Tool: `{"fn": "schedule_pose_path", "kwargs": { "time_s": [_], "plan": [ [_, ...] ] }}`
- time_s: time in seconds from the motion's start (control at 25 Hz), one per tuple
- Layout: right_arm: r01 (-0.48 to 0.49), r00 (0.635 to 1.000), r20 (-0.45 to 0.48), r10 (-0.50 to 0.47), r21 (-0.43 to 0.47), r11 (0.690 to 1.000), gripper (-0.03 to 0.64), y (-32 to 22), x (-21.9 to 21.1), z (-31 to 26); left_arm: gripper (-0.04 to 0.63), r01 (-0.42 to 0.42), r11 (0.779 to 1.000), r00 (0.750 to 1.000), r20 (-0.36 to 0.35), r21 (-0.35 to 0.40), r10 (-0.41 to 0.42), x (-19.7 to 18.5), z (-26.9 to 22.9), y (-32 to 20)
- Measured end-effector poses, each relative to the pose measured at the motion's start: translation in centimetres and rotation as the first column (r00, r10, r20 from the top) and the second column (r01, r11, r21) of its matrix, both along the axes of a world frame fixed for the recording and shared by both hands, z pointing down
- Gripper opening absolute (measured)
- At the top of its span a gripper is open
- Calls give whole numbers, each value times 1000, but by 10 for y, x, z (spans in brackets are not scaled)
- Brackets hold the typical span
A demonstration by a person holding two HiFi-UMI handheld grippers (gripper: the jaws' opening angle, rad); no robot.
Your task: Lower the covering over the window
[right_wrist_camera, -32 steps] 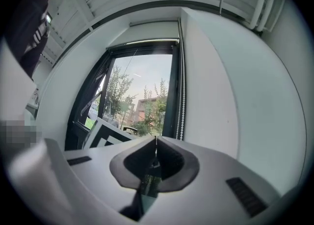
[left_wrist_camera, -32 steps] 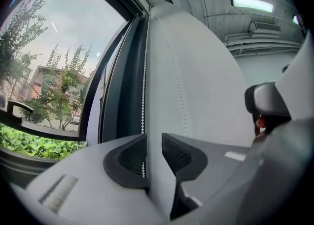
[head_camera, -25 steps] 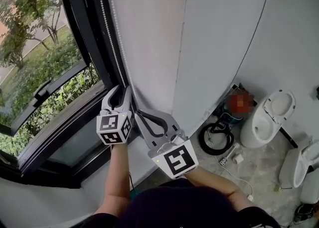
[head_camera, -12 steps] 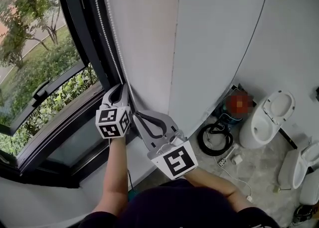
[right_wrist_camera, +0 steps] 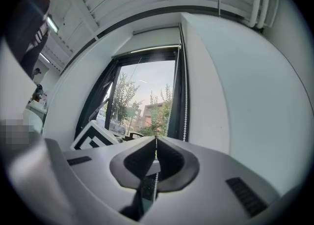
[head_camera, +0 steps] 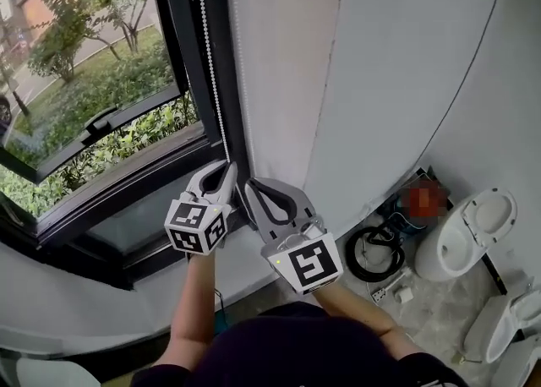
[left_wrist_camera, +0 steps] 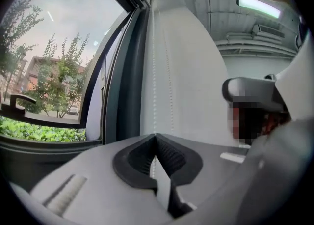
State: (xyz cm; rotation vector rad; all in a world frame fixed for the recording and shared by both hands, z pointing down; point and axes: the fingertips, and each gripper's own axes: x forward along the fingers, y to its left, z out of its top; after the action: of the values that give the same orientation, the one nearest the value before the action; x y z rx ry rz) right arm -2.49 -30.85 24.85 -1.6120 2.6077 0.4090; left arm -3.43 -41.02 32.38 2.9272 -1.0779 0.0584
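Left gripper (head_camera: 227, 168) jaws just closed onto bead chain (head_camera: 211, 64) (chain runs between the tips). Right gripper (head_camera: 252, 185) also pinches the chain.

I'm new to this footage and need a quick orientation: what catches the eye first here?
The black-framed window with greenery outside fills the upper left, its bead chain hanging down the frame. Below it, left tongs, which have just been closing, and right tongs both pinch that chain. A white toilet sits lower right.
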Motion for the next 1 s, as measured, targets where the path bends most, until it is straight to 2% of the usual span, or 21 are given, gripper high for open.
{"fn": "schedule_pose_path", "kwargs": {
  "time_s": [0.16, 0.28, 0.36, 0.48, 0.6, 0.76, 1.0],
  "plan": [
    [58, 998, 41, -56, -33, 998, 14, 4, -2, 7, 12, 7, 1000, 999, -33, -19, -8, -17, -1, 33],
    [113, 992, 66, -109, -57, 992, 14, 11, -5, 14, 11, -7, 999, 994, -113, -40, 2, -23, 1, 63],
    [157, 985, 85, -151, -73, 985, 14, 15, -5, 19, 11, -5, 999, 990, -142, -38, 0, -22, 0, 78],
    [243, 965, 119, -232, -85, 966, 14, 24, -6, 25, 11, -13, 998, 991, -134, -58, 5, -13, 4, 97],
    [291, 953, 119, -278, -111, 950, 14, 33, -6, 38, 11, -28, 993, 996, -86, -112, 18, 3, 28, 115],
    [342, 939, 95, -330, -162, 926, 14, 46, -2, 57, 11, -3, 982, 990, -137, -189, -23, 8, 60, 133],
    [414, 910, 93, -403, -214, 885, 15, 58, -2, 75, 11, 27, 967, 995, -85, -253, -50, 20, 94, 156]
  ]
}}
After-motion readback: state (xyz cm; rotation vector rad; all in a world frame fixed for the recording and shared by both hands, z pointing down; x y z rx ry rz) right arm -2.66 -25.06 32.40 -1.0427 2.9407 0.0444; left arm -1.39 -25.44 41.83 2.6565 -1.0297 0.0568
